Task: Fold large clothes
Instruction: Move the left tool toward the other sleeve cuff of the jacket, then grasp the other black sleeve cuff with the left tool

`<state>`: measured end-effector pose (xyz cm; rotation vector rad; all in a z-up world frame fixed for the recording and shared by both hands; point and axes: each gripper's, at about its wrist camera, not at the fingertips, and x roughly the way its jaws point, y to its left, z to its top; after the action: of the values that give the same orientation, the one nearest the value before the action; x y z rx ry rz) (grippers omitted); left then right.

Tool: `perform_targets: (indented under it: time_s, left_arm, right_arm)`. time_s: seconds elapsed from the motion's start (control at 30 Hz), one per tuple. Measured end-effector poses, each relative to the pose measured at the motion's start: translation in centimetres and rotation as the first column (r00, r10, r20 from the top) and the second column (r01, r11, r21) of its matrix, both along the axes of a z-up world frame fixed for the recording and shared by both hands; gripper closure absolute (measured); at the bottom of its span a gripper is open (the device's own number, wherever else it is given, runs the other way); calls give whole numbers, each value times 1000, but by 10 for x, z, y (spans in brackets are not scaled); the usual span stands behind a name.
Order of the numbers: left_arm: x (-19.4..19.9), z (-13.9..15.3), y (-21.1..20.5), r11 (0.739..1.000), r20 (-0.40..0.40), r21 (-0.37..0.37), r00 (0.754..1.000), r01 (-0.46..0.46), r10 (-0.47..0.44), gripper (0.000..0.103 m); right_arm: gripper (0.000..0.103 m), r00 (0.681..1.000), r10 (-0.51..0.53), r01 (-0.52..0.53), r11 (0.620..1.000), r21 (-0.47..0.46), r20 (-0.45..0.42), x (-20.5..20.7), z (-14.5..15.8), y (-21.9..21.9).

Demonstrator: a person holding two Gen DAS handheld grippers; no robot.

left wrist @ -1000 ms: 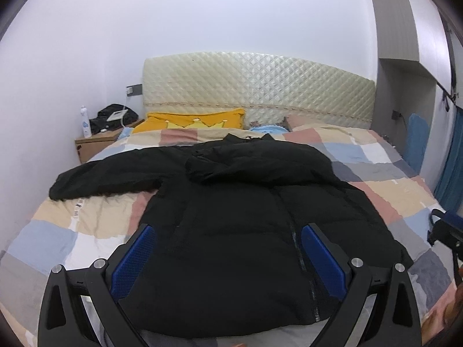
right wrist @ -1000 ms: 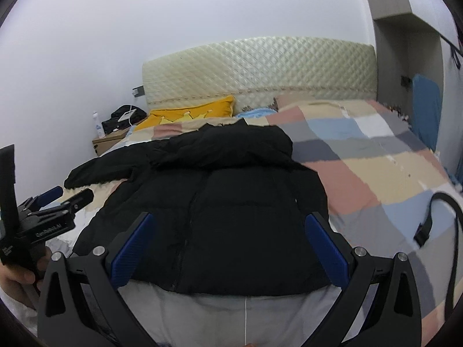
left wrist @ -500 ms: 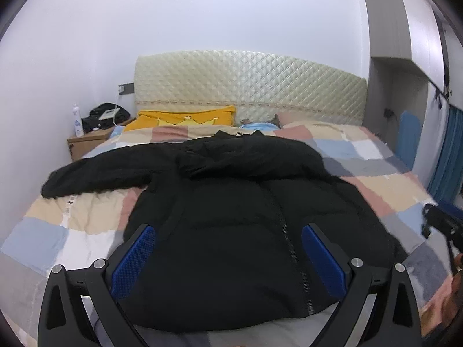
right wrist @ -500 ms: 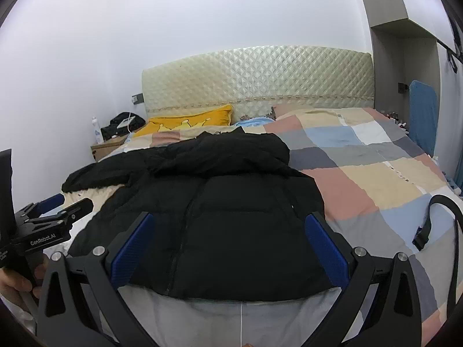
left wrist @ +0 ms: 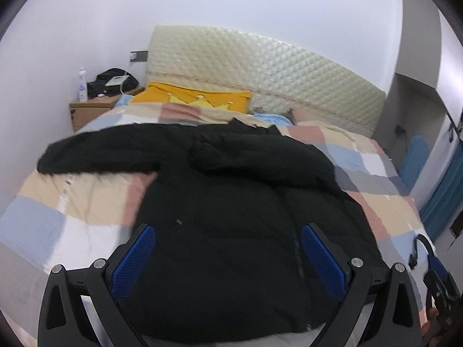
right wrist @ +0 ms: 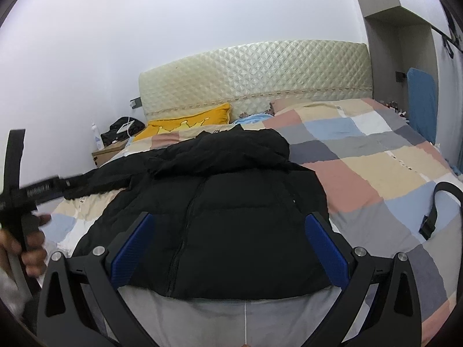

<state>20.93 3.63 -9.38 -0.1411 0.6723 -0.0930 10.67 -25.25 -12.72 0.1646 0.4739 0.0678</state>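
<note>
Checkered bed (right wrist: 361, 173) under black jacket (right wrist: 225, 217), zipped, one sleeve (left wrist: 95, 156) outstretched.

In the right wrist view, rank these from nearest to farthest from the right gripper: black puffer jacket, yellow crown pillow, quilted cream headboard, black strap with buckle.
From the right gripper:
1. Black puffer jacket, directly ahead between the open fingers.
2. Black strap with buckle, lying off to the right on the checked quilt.
3. Yellow crown pillow, far left at the head of the bed.
4. Quilted cream headboard, behind the pillow against the wall.
</note>
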Motion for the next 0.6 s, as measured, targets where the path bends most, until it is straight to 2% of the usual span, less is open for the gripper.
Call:
perform_targets:
  time_s: [0.07,0.23,0.3,0.37,0.5,0.6]
  left_arm:
    - [10,8,16,1000,-1,18,1000,-19,20,1]
    - [37,27,65,988,20,132,997,-75,73,1]
    - [50,31,93,986,16,137,995,-98,96,1]
    - [64,31,124,986,3,111,993,-120,121,1]
    - [100,13,189,996,-67,-57,996,-67,63,1]
    - [124,-3,235,987,-85,-81,988,-138,131,1]
  right_arm:
    - [0,1000,-8,8,1000,2,6,-1,0,-2]
    - [0,1000,-15,15,1000,2,-12,5,-5,-1]
    - [0,1000,-17,16,1000,-14,-19,7,-6,2]
    - [0,1000,-18,17,1000,-22,-23,9,-7,4]
    - [0,998,-24,23,1000,-20,-49,13,-11,5]
    - [0,997,-34,31,999,-38,-73,19,-15,9]
